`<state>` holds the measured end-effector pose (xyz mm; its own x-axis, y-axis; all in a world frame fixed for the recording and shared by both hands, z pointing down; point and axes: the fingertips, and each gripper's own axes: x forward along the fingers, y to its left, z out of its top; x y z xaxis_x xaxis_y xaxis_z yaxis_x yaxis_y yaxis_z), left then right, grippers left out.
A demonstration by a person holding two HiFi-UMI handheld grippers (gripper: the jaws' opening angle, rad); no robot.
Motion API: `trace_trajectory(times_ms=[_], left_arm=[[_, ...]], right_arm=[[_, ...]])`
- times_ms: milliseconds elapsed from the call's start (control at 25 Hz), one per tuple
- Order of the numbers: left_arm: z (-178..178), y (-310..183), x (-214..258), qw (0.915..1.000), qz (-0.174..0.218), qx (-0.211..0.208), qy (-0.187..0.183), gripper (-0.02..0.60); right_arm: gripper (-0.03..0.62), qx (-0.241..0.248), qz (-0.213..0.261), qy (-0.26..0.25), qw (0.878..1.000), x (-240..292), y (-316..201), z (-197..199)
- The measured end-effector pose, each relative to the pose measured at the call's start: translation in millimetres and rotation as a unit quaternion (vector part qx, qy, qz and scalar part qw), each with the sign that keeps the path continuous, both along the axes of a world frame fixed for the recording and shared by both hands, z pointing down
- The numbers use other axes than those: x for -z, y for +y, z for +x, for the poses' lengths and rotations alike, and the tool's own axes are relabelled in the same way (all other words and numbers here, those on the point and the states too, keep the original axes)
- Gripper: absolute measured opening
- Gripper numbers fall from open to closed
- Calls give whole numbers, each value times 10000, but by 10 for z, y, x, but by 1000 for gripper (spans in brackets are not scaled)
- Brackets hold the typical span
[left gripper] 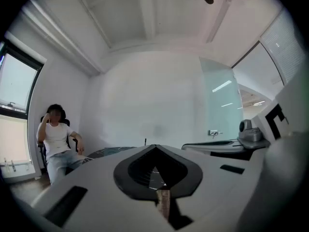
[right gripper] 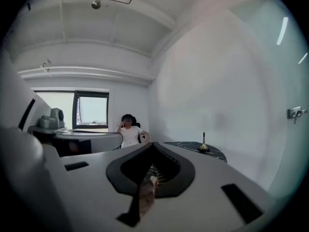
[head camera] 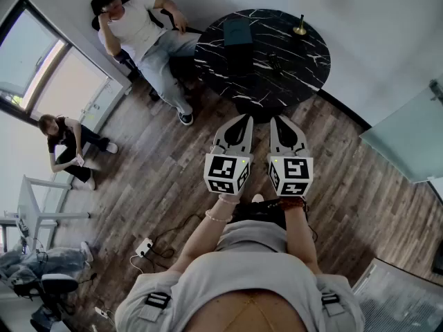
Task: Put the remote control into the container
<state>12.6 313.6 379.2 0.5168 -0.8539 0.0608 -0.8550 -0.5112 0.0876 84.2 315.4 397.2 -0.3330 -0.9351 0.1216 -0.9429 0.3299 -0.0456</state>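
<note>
A dark box-like container (head camera: pixel 238 32) stands on the round black marble table (head camera: pixel 304 68) at the top of the head view. A thin dark thing (head camera: pixel 274 63) lies near the table's middle; I cannot tell whether it is the remote control. My left gripper (head camera: pixel 243 119) and right gripper (head camera: pixel 275 120) are held side by side, level, over the wooden floor just short of the table. Both are shut with nothing between their jaws. In the left gripper view the left gripper (left gripper: pixel 155 147) has its tips together, as does the right gripper (right gripper: pixel 153 144) in its own view.
A small brass stand (head camera: pixel 300 28) sits at the table's far right. One person sits in a chair (head camera: pixel 142 30) left of the table and another crouches by the window (head camera: pixel 66 144). A power strip with cables (head camera: pixel 143 246) lies on the floor. A glass partition (head camera: pixel 408 140) stands at right.
</note>
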Motion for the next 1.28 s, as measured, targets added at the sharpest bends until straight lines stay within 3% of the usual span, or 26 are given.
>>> trace_trajectory(times_ms=[680, 1280], left_arm=[[206, -137, -39, 9999, -63, 109, -45, 5], [86, -479, -177, 9997, -223, 130, -39, 5]], right_arm=[[11, 97, -14, 31, 9999, -39, -145, 234], [11, 56, 1, 46, 10000, -85, -449, 178]])
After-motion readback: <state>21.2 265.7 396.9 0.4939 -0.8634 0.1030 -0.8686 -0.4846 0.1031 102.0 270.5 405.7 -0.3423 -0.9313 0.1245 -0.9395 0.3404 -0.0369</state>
